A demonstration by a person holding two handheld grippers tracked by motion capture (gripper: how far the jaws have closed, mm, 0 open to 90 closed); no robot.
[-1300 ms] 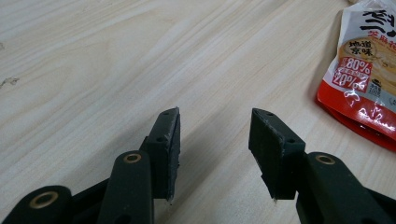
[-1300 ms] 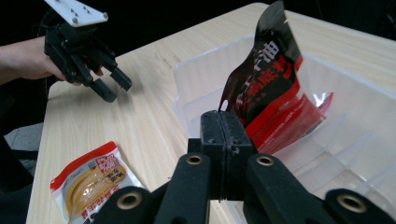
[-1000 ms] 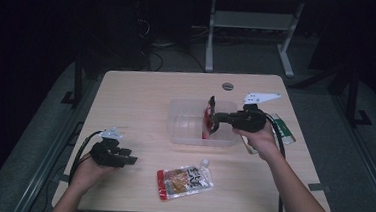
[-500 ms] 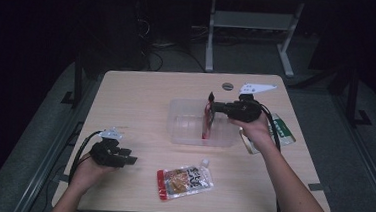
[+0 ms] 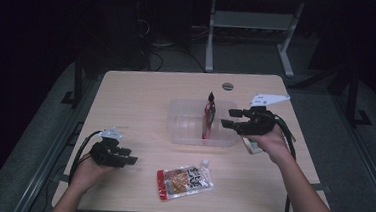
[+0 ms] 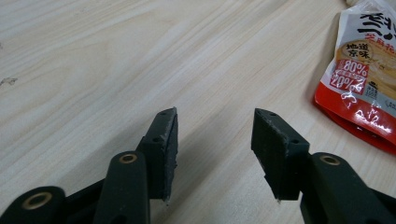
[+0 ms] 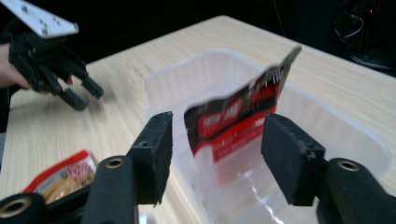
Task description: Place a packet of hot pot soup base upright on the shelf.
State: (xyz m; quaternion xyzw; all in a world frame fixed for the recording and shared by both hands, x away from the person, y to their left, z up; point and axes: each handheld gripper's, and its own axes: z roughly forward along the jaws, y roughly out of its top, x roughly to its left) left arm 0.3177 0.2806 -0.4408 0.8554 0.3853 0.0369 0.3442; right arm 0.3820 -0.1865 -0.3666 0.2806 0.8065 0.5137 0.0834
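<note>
The wooden counter point(image 5: 141, 102) has a clear plastic tub point(image 5: 186, 131) near its middle, and a dark red-and-black packet point(image 5: 208, 115) stands on edge inside it, against the tub's right end. The right tongs point(image 5: 229, 117) sit just beside that end — their jaws have just been opening and now stand apart, no longer pinching the packet, which shows loose in the gap. The left tongs point(image 5: 131, 157) rest half open on bare wood with nothing in them — a red snack pouch point(image 5: 185, 181) lies nearby.

Snack pouch point(image 6: 364, 88) on worktop point(image 6: 140, 56): "80%" and "20%" in a red box, Chinese characters above, "京味" legible.
</note>
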